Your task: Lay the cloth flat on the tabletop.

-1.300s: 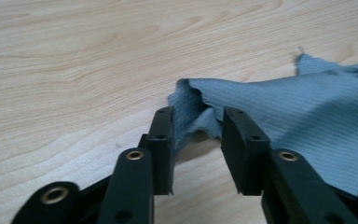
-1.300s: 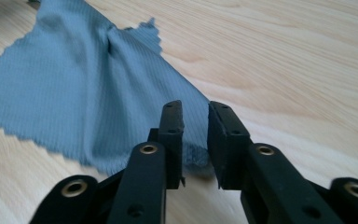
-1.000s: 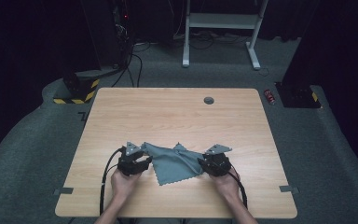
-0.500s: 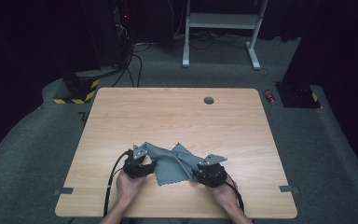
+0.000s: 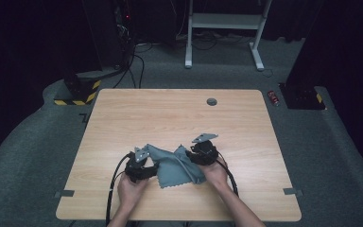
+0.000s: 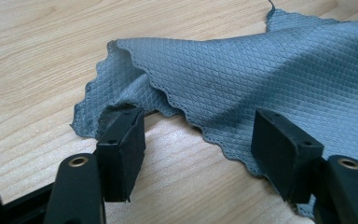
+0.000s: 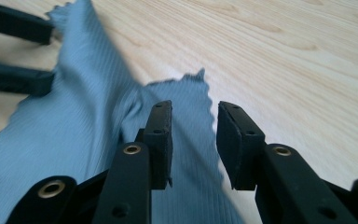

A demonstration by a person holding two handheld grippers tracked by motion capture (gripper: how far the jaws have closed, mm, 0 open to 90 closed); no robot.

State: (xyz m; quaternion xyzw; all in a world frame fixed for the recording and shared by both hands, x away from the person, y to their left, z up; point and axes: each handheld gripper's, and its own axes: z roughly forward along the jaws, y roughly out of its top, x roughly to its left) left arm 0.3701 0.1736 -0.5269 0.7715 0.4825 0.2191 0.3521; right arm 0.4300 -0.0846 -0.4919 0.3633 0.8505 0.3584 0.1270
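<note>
A grey-blue waffle-weave cloth [image 5: 175, 166] with scalloped edges lies rumpled on the wooden table [image 5: 179, 118], near the front edge. My left gripper [image 5: 148, 164] sits at the cloth's left side. In the left gripper view its jaws [image 6: 196, 121] have just been opening and stand wide apart. A folded corner of the cloth [image 6: 223, 79] lies between and ahead of them, unpressed. My right gripper [image 5: 199, 154] rests on the cloth's right part. Its jaws [image 7: 193, 109] stand apart over the cloth [image 7: 74, 130], which runs under them without being pinched. The left gripper [image 7: 28, 53] shows across the cloth.
A round grommet [image 5: 211, 101] sits near the table's far edge. Grey tape marks [image 5: 64, 193] [image 5: 291, 191] flank the front corners. On the carpet beyond stand a white frame [image 5: 224, 21], a red can [image 5: 274, 97] and a yellow-striped base [image 5: 78, 92].
The right gripper has moved away from the front edge and leftward, and the cloth's right side has bunched inward. The left gripper has kept its place and its jaws stand wider.
</note>
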